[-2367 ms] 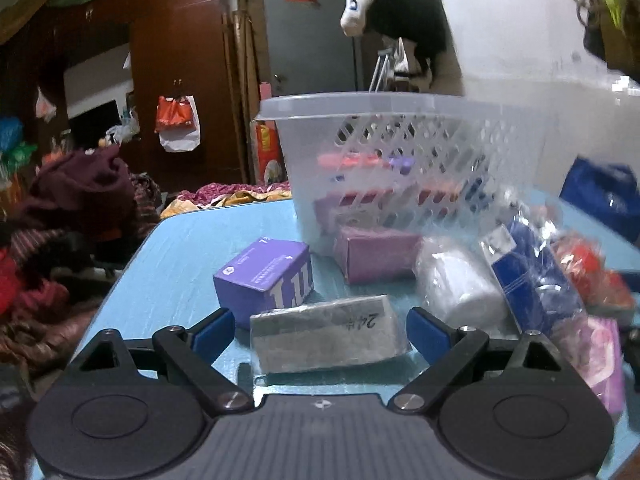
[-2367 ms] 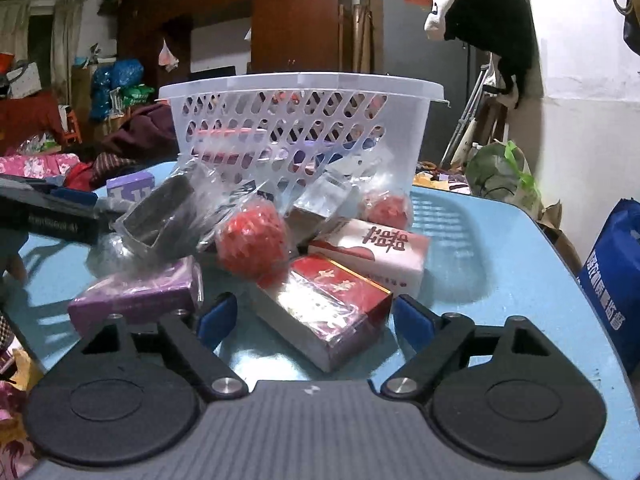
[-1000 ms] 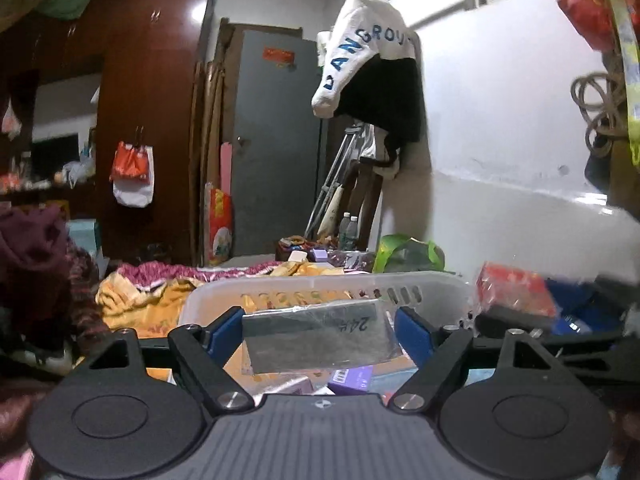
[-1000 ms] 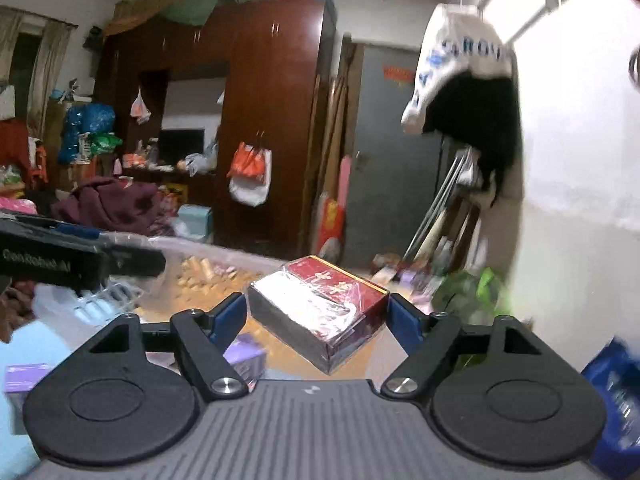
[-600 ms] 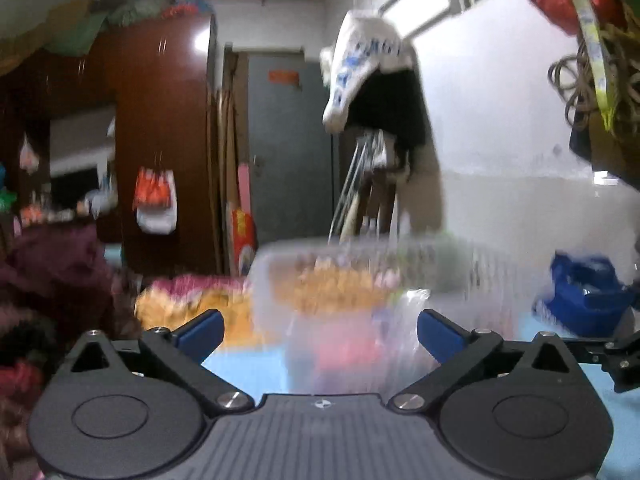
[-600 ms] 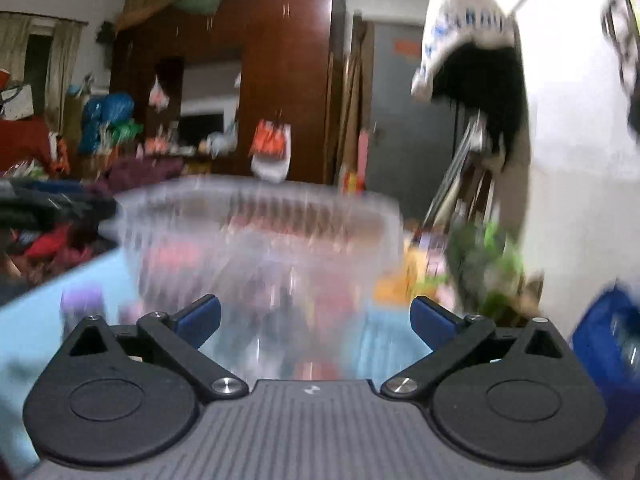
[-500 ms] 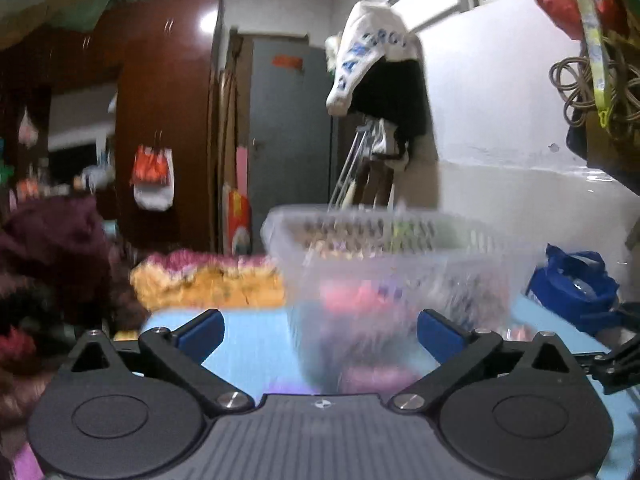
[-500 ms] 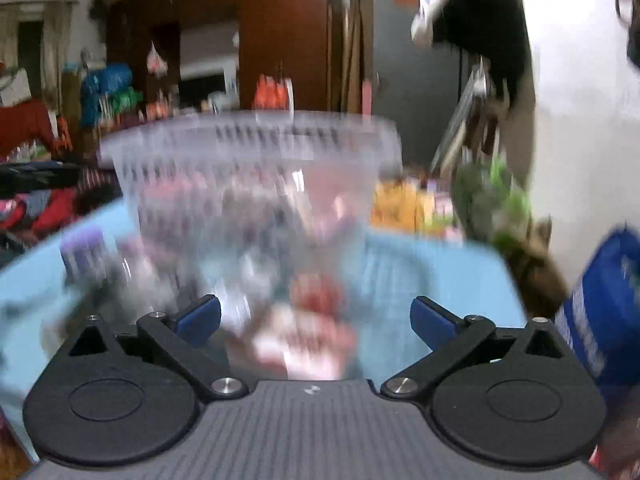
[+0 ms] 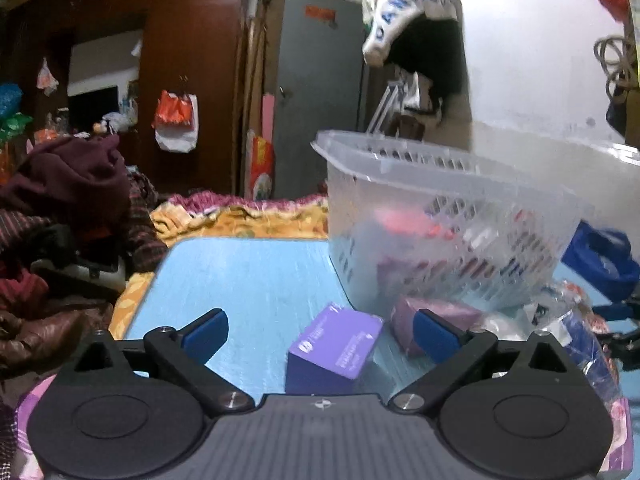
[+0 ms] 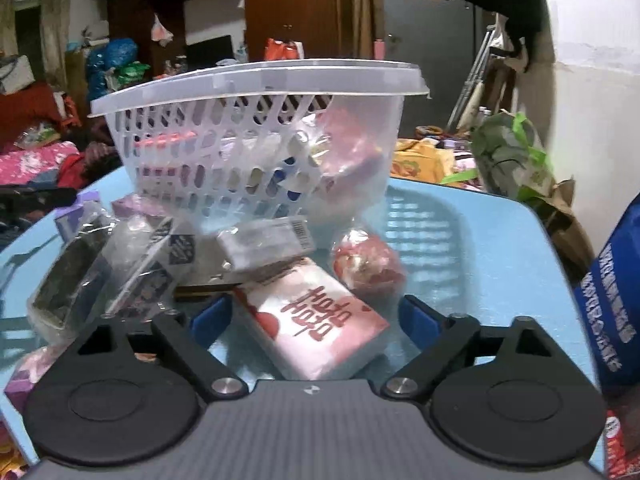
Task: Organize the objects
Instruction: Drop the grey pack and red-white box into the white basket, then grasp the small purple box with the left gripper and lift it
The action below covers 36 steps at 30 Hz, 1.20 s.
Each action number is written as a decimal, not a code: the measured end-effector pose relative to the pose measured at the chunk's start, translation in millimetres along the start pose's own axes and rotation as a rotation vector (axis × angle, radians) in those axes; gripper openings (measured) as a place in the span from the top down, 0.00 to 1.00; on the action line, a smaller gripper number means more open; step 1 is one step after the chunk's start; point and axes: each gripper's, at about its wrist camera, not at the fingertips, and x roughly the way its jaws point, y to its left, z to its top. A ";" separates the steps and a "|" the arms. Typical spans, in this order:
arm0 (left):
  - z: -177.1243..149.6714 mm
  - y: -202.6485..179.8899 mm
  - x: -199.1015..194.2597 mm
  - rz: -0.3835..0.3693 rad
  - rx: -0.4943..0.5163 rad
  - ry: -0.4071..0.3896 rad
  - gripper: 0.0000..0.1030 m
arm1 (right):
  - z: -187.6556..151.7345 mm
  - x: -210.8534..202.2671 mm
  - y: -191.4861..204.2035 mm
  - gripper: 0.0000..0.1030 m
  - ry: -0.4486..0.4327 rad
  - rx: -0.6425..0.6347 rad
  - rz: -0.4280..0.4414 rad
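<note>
A white perforated plastic basket [image 9: 452,216] holding several packets stands on the blue table [image 9: 256,280]; it also shows in the right wrist view [image 10: 256,80]. My left gripper [image 9: 320,336] is open and empty, with a purple box [image 9: 332,348] lying between its fingers on the table. My right gripper [image 10: 316,316] is open and empty, low over a pink-and-white box with red characters [image 10: 316,316]. A red wrapped ball [image 10: 368,264] lies just beyond it.
Several wrapped packets [image 10: 120,264] lie heaped in front of the basket. A pink packet [image 9: 436,316] lies by the basket's base. A blue bag [image 10: 616,300] stands at the right table edge. Piled clothes [image 9: 60,200] lie to the left of the table.
Both grippers carried their packets up over the basket, opened and let them go. Both have come back down to table level, empty, over new boxes.
</note>
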 end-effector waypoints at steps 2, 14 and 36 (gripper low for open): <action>0.4 -3.6 5.8 0.002 0.014 0.018 0.03 | -4.3 -3.9 -2.7 0.21 -0.007 0.007 0.019; 3.7 -3.5 30.2 0.017 0.027 0.127 0.10 | -6.0 -5.4 6.1 0.27 -0.010 -0.033 0.020; -24.4 -5.1 -23.1 -0.275 -0.107 -0.185 0.44 | -24.0 -48.5 -17.0 0.34 -0.364 0.122 0.047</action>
